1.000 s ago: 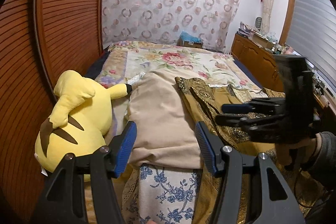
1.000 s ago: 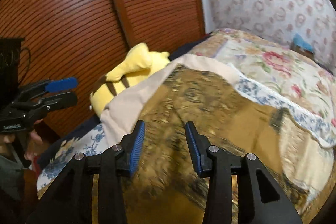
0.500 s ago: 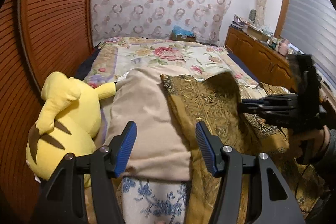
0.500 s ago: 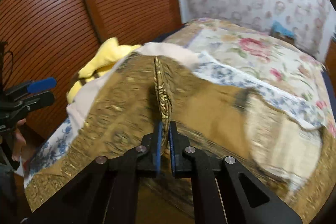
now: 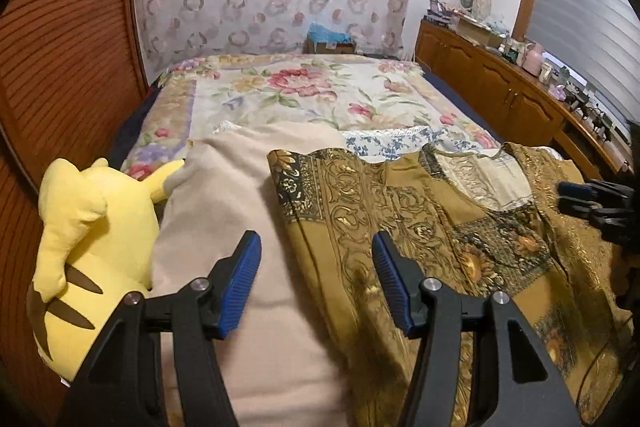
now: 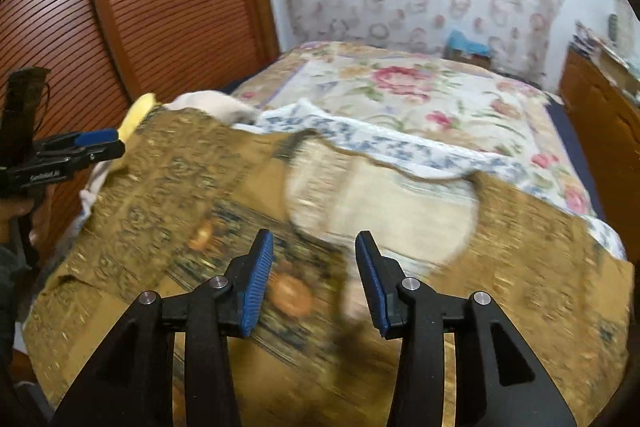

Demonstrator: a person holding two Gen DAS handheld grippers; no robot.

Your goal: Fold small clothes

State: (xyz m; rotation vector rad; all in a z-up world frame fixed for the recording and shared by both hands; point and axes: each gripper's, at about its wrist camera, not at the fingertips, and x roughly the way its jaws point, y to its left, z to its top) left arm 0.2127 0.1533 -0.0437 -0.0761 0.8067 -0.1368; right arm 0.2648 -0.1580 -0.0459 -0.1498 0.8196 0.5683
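Note:
A gold brocade garment (image 5: pixel 432 227) with dark patterned panels and a pale lining at the neck lies spread on the bed; it also shows in the right wrist view (image 6: pixel 192 195). My left gripper (image 5: pixel 316 283) is open and empty, above the garment's left edge and a beige cloth (image 5: pixel 224 211). My right gripper (image 6: pixel 314 279) is open and empty, just above the garment's middle near the pale neck lining (image 6: pixel 384 211). The right gripper's tips also show at the right edge of the left wrist view (image 5: pixel 576 197).
A yellow plush toy (image 5: pixel 84 251) lies at the bed's left edge beside a slatted wooden wardrobe (image 5: pixel 60 59). A floral bedspread (image 5: pixel 304 95) covers the far bed. A blue-flowered cloth (image 5: pixel 392 143) lies behind the garment. A wooden cabinet (image 5: pixel 504 87) with clutter runs along the right.
My right gripper, shut on a fold of the gold garment half a second ago, has opened and let it go. The garment now lies flat. The left gripper moved forward, staying open.

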